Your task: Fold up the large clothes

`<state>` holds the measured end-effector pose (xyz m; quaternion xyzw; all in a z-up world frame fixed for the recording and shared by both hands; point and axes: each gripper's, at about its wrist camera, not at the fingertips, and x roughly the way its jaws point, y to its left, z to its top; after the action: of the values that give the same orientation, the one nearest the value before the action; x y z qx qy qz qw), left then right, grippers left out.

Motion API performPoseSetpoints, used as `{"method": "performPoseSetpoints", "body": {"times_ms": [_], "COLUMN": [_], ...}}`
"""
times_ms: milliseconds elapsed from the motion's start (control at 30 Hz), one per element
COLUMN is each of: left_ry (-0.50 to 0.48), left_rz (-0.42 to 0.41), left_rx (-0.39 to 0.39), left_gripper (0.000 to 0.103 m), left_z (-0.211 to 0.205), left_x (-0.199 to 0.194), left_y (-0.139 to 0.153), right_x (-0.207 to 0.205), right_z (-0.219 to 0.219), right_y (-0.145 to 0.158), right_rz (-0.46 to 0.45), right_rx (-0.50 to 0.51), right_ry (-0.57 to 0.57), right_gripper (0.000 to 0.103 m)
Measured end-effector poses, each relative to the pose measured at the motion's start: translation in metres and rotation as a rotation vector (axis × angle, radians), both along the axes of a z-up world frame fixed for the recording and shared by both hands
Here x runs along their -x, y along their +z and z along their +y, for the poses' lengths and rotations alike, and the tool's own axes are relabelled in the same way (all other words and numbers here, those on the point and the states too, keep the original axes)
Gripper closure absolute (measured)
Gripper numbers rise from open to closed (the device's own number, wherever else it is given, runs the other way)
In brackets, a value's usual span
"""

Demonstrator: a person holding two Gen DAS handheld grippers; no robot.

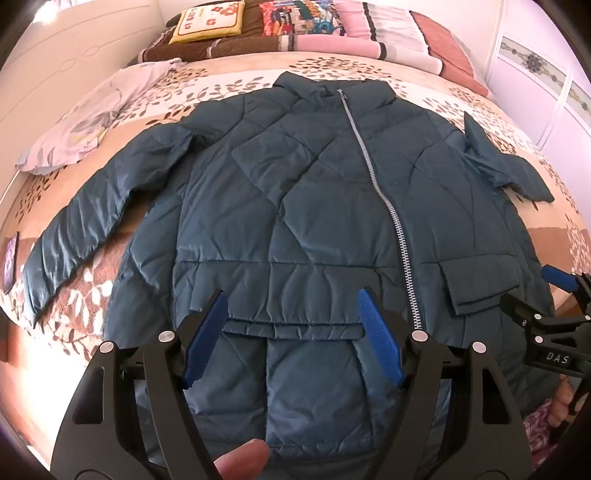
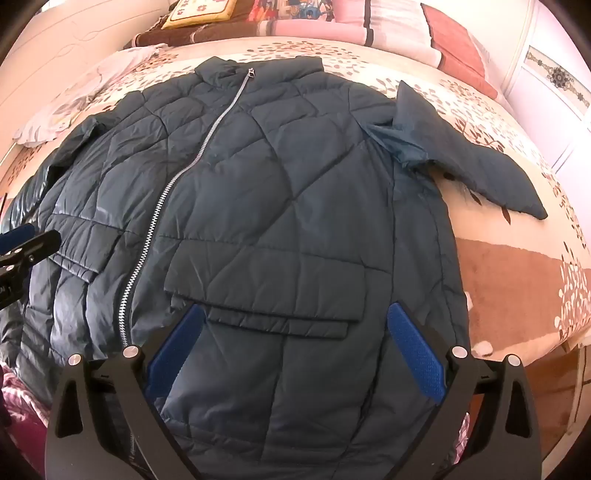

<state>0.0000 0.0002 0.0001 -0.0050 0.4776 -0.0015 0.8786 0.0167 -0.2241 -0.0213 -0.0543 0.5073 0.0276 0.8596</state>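
A dark teal quilted jacket (image 1: pixel 295 192) lies front up on the bed, zipped, collar at the far end. Its silver zipper (image 1: pixel 373 173) runs diagonally down the front. One sleeve (image 1: pixel 74 232) stretches out to the left; the other sleeve (image 2: pixel 480 166) is bent outward on the right. My left gripper (image 1: pixel 293 306) hovers open over the left pocket flap near the hem, nothing between its blue pads. My right gripper (image 2: pixel 295 321) stands wide open above the right pocket flap (image 2: pixel 273 295), also empty. The right gripper (image 1: pixel 565 291) shows at the edge of the left wrist view.
The bed has a floral cover (image 1: pixel 480 107). A pale garment (image 1: pixel 85 122) lies at the far left. Folded blankets and a yellow cushion (image 1: pixel 210 20) are stacked at the head. A white wardrobe (image 1: pixel 554 85) stands on the right. A fingertip (image 1: pixel 243 461) shows below.
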Motion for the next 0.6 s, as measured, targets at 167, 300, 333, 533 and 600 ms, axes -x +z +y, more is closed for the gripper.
{"method": "performPoseSetpoints", "body": {"times_ms": [167,300,333,533,600], "left_ry": [-0.001,0.000,0.000,0.001,0.001], "left_rz": [0.001,0.003,0.003,0.008,0.009], "left_rx": [-0.001,-0.001,-0.001,-0.003,-0.003], "left_gripper": [0.030,0.030,0.030,0.030,0.030], "left_z": [0.0003,0.0015,0.0017,0.0008,0.0007], "left_x": [0.0001,0.0009,0.0013,0.0012,0.0012], "left_y": [-0.0001,-0.0005,-0.0006,-0.0020,-0.0020], "right_x": [-0.0005,-0.0008,-0.0010,-0.0012,-0.0017], "right_z": [-0.0009,-0.0017,-0.0020,-0.0027,-0.0031], "right_y": [-0.0012,-0.0021,-0.0025,-0.0037,-0.0030], "right_rz": [0.003,0.004,0.006,0.008,0.009], "right_rx": [-0.002,-0.005,-0.006,-0.008,-0.008], "right_ry": [-0.001,-0.001,-0.001,0.000,0.000], "right_gripper": [0.006,0.006,0.006,0.006,0.006]}}
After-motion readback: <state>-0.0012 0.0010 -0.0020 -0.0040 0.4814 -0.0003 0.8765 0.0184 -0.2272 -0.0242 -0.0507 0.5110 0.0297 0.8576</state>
